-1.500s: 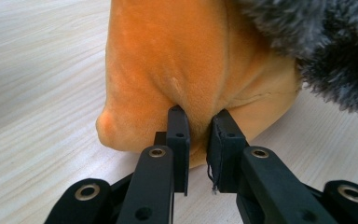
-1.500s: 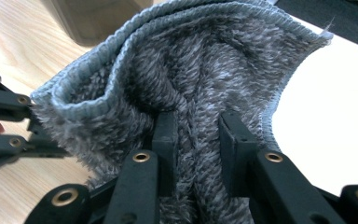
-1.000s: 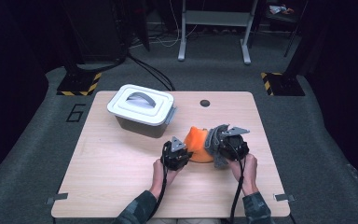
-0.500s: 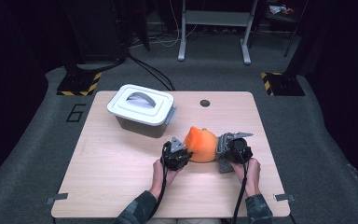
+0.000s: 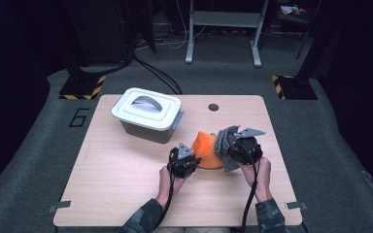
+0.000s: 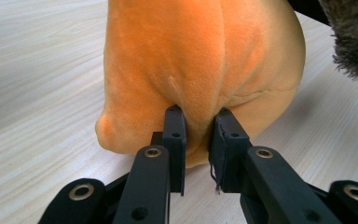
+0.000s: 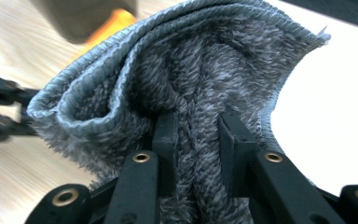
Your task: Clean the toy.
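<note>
Wooden table [image 5: 126, 184], high view: right gripper [image 5: 233, 145] has lifted the grey cloth [image 5: 222, 143] off the orange plush [image 5: 206, 148], probably separating them. Left gripper view: jaws pinch plush. Right gripper view: jaws clamp cloth.

I'm working in what looks like a lab or recording studio rather than a home. My light wooden desk [image 5: 126, 194] stands alone on grey carpet [image 5: 320, 145], with dark surroundings on every side. Black-and-yellow hazard-striped bases [image 5: 82, 90] sit at the far left and far right, a number 6 [image 5: 79, 117] is marked on the floor at the left, and cables [image 5: 160, 77] trail toward a metal stand [image 5: 223, 34] beyond.
</note>
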